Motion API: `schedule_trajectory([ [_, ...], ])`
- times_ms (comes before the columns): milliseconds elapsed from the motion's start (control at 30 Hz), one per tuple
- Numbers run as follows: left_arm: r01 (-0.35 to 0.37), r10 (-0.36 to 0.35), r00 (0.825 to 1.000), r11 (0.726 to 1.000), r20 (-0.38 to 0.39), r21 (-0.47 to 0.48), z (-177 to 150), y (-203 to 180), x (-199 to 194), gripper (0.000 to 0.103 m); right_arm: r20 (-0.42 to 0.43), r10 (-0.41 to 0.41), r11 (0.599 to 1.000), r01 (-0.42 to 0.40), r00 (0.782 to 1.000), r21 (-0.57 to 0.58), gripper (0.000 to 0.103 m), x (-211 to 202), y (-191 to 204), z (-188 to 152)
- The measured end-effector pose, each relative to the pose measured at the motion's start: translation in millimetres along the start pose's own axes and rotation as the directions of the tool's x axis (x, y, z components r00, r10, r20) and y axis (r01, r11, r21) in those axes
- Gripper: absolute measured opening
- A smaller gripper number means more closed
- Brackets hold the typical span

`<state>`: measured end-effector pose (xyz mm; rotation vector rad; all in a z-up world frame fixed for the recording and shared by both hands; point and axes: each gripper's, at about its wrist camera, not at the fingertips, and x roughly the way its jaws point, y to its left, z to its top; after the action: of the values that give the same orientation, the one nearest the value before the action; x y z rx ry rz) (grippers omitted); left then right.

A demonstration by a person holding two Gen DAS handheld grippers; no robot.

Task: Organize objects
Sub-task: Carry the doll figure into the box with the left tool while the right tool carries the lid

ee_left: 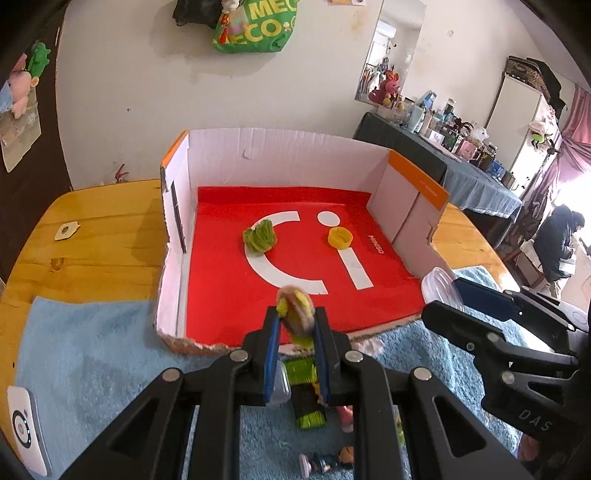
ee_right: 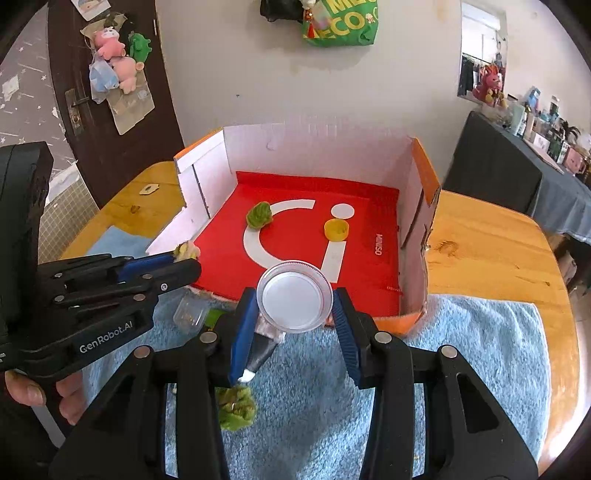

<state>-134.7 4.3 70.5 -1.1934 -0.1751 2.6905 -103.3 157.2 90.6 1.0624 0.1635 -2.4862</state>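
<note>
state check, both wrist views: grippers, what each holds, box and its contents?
left gripper: shut on pale green-yellow toy
right gripper: shut on clear round lid
cardboard box: open-topped, near wall torn away
green ruffled toy: on box floor
yellow cap: on box floor, hollow side up

The small toy (ee_left: 295,317) pinched in the left gripper (ee_left: 295,323) is motion-blurred in the left wrist view; only yellow-green and pinkish patches show, and what it depicts cannot be told. Beneath that gripper, the black arms hide most of a green and black object (ee_left: 306,402) and a small figurine (ee_left: 328,461) at the bottom centre. The green bag (ee_left: 255,27) on the wall is cut off by the top edge, its lettering incomplete. In the right wrist view, the clear round lid (ee_right: 294,301) covers part of a white-tipped tube (ee_right: 258,354) behind it. The hand (ee_right: 40,398) at lower left is mostly hidden by the gripper body.
</note>
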Motion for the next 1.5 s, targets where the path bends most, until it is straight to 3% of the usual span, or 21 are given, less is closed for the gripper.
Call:
schedule_trajectory([
  [467,-0.004,0.003,0.998,1.0,-0.061,-0.009,19,11,37,0.018,-0.071,0.008,1.0,-0.008,0.997,0.004,0.04,37,-11,18],
  [900,-0.007,0.005,0.982,1.0,-0.187,-0.01,24,22,84,0.018,-0.178,0.011,1.0,-0.011,0.984,-0.002,0.04,79,-22,23],
  [1500,-0.013,0.009,0.981,1.0,-0.195,-0.02,39,33,100,0.018,-0.205,-0.006,1.0,0.01,0.979,0.021,0.04,108,-31,34],
])
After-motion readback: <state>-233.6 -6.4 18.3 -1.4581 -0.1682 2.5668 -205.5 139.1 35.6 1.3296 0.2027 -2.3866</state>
